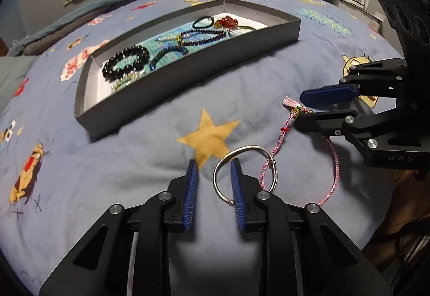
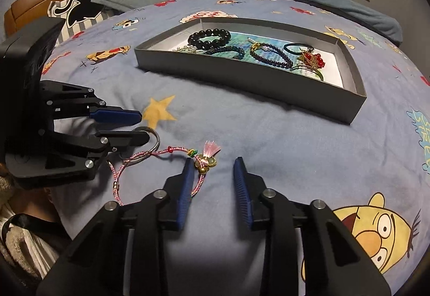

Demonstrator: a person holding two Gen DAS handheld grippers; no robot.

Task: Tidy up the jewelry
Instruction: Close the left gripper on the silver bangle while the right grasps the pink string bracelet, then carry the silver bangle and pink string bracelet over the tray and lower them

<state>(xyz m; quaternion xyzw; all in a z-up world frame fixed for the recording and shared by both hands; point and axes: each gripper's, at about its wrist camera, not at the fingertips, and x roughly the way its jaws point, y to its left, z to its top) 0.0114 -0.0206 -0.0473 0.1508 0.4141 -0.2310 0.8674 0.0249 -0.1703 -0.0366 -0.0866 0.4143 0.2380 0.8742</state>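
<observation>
The shallow grey cardboard tray (image 2: 250, 86) of bracelets lies lengthwise mid-bed, with bare blue cartoon bedspread (image 2: 268, 140) on its near side. There the left gripper (image 1: 214, 169), spread, straddles the silver wire bangle's (image 1: 243, 148) rim. The right gripper (image 2: 212, 168), also spread, probably touches the pink braided cord bracelet (image 2: 200, 183).

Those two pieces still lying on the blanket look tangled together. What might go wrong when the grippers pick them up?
The pink braided cord bracelet passes through the silver ring bangle, so lifting either could drag the other along. The left gripper has one finger inside the bangle, so closing may pinch only thin wire, which could slip. The right gripper is open beside the tassel charm and may catch only loose cord.
</observation>
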